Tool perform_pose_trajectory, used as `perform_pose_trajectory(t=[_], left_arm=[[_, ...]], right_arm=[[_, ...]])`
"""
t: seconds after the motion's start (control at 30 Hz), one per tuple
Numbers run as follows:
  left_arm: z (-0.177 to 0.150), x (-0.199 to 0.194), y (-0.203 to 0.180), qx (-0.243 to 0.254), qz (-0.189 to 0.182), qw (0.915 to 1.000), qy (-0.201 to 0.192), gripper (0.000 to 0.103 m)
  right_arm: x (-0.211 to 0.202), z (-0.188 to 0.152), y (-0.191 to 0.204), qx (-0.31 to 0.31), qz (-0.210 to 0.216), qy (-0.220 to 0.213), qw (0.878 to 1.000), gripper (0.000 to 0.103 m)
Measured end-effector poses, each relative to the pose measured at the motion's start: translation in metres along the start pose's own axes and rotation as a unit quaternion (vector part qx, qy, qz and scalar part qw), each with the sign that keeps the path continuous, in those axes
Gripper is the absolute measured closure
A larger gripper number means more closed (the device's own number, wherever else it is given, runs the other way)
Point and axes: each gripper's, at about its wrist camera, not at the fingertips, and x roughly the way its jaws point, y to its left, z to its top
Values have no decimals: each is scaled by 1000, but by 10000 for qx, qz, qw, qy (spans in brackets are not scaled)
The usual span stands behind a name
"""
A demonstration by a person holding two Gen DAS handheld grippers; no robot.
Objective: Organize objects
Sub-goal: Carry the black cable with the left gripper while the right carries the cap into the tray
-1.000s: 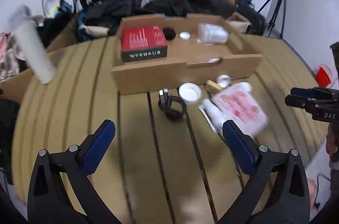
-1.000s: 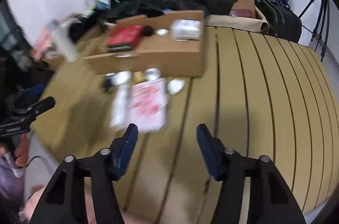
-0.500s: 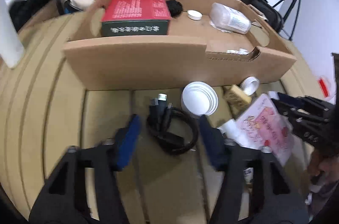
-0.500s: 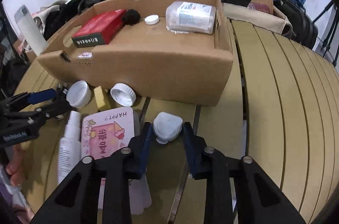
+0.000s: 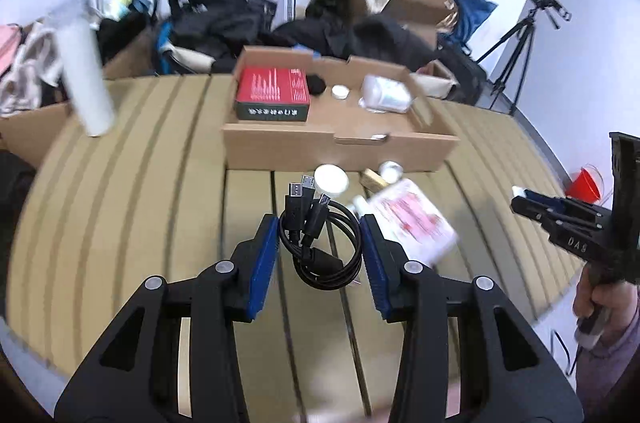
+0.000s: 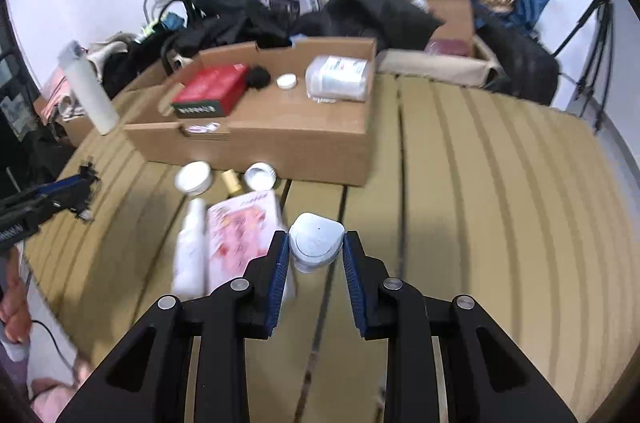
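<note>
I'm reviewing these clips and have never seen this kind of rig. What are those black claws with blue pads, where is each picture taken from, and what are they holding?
No robot here: a person holds a two-finger gripper in each hand, each with a fisheye camera looking along its fingers. In the left wrist view, the left gripper is shut on a coiled black cable. In the right wrist view, the right gripper clamps a small grey case. On the slatted table sit a cardboard tray holding a red box, plus a white bottle and pink card.

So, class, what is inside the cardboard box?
Inside the cardboard box: a red box, a black lump, a white cap, a clear jar. The front wall hides part of its floor.
</note>
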Motion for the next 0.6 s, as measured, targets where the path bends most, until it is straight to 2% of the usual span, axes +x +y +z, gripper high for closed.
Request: perform_pose_trajectory(t=[0.07, 0.17, 0.3, 0.47, 0.6], left_arm=[[-13, -40, -2, 9, 39, 9999, 101, 65], [-41, -93, -1, -127, 120, 9998, 44, 65], [-63, -131, 0, -364, 49, 9993, -25, 65], [-62, -144, -7, -279, -50, 9995, -136, 65], [-39, -130, -11, -267, -450, 9986, -37, 65]], right_arm=[[-44, -12, 6, -44, 6, -111, 9999, 73], [-110, -37, 19, -8, 113, -281, 9995, 73], [-165, -73, 36, 211, 447, -431, 9978, 73], [-185, -86, 52, 57, 406, -494, 9979, 73], [-179, -76, 51, 93, 582, -510, 9970, 73]])
